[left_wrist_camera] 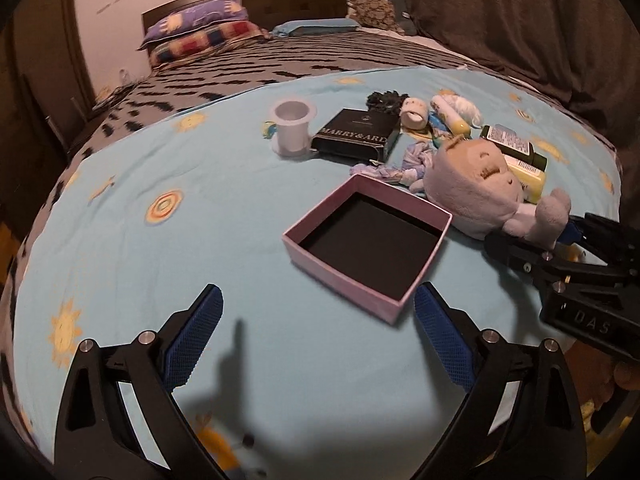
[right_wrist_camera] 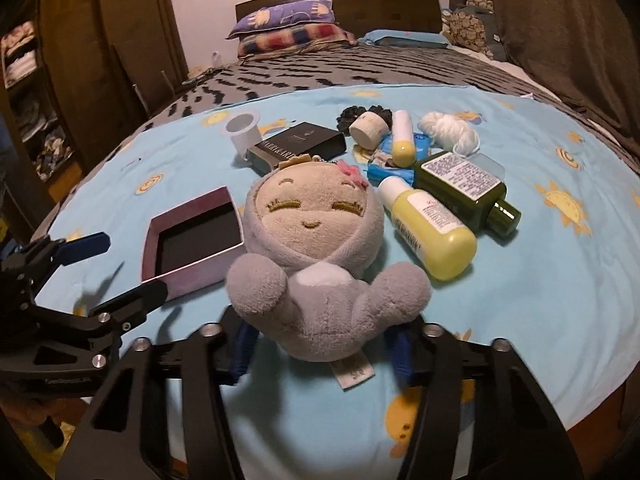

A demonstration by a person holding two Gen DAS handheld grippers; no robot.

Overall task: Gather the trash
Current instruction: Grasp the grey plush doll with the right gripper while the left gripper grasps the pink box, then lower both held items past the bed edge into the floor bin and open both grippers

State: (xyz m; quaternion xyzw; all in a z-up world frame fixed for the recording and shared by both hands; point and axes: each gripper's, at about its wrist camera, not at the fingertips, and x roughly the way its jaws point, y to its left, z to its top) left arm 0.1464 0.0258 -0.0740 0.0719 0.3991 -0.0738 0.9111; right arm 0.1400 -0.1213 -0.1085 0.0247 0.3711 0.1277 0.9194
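The right tongs (right_wrist_camera: 320, 354) seem clamped on the grey plush doll's (right_wrist_camera: 320, 248) base for lifting, while the left tongs (left_wrist_camera: 316, 342), spread empty, face the open pink cardboard box (left_wrist_camera: 370, 240) just ahead.

Black skeletal frames on left gripper (left_wrist_camera: 316, 334) and right gripper (right_wrist_camera: 320, 354), blue textured pads, silver screws, white "DAS" lettering.

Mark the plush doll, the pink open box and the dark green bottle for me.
plush doll (right_wrist_camera: 316, 216): right wrist view, on its embroidered face.
pink open box (left_wrist_camera: 340, 268): left wrist view, on its near wall.
dark green bottle (right_wrist_camera: 460, 182): right wrist view, on its white label.
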